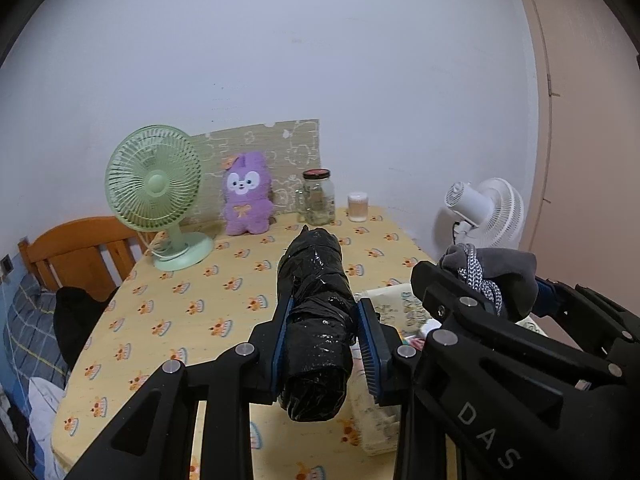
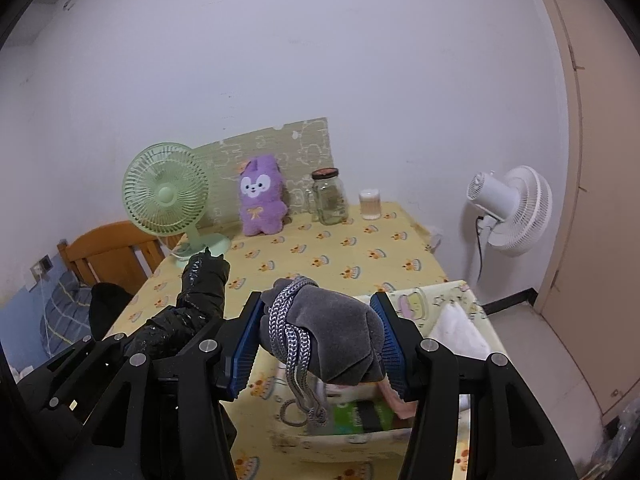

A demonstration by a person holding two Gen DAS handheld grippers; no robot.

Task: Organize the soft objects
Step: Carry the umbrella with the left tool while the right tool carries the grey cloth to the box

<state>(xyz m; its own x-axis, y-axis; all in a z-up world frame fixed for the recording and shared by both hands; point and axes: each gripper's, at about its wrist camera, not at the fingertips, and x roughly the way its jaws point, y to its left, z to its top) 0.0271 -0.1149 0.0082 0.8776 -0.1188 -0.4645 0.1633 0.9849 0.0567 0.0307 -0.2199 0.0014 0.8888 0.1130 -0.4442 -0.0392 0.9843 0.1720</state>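
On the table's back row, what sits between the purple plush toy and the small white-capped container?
A clear glass jar with a dark lid stands between the purple plush and the white-capped container. Both wrist views show it.

Against the wall stood a green desk fan (image 1: 154, 188), with a glass jar (image 1: 318, 197) and a small pale cup (image 1: 357, 207) further along the yellow patterned tablecloth (image 1: 224, 300). Behind them leaned a printed board (image 1: 280, 140). A white fan (image 2: 516, 210) faced away beyond the table's end, and a wooden chair (image 1: 76, 248) sat beside the table.
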